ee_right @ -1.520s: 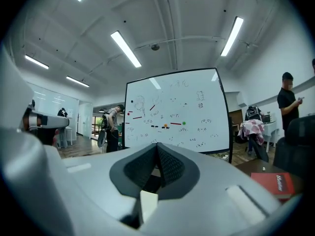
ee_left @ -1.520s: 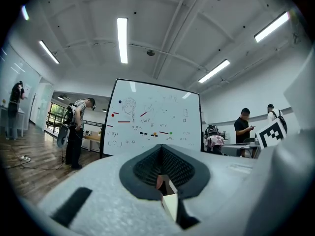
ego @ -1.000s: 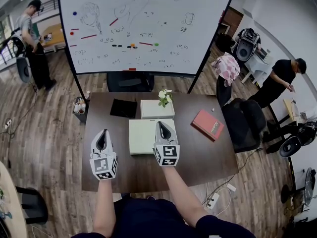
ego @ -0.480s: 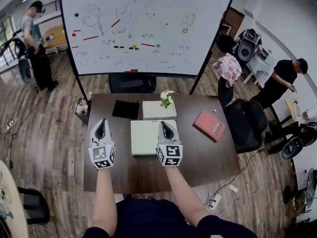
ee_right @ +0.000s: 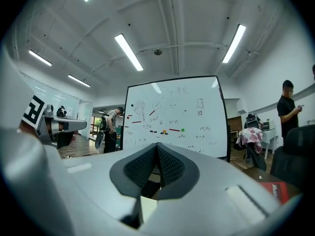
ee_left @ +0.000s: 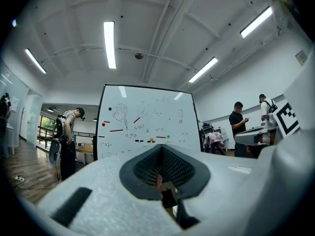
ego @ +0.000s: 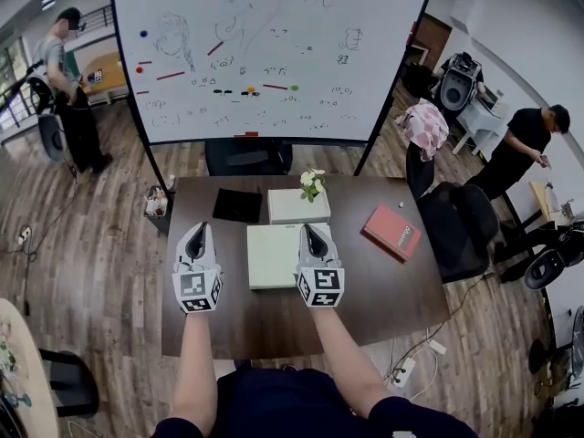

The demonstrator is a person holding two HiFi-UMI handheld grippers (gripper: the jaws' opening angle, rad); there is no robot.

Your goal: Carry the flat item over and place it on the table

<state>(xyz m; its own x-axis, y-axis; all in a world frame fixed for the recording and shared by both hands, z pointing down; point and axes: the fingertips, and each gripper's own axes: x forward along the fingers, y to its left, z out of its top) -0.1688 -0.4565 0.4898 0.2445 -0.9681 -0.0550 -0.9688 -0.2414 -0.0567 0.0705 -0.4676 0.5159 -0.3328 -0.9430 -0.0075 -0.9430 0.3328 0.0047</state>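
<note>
Pale flat item lying on the table, with my two closed grippers by it

The pale green flat item (ego: 272,255) lies flat on the dark table (ego: 383,290), near the middle; it is almost square, a bit longer from near to far, and its sides run straight with the table's edges; my right gripper (ego: 314,231) is over its right edge and points to the far side; its jaws are pressed together and I see nothing between them; I cannot tell if it touches the flat item; my left gripper (ego: 195,236) is to the left of the flat item, apart from it, above bare table; its jaws look closed too, with nothing held; a white box (ego: 292,208) with small flowers (ego: 312,181) sits just beyond the flat item; a red book (ego: 392,232) lies to the right.
</note>
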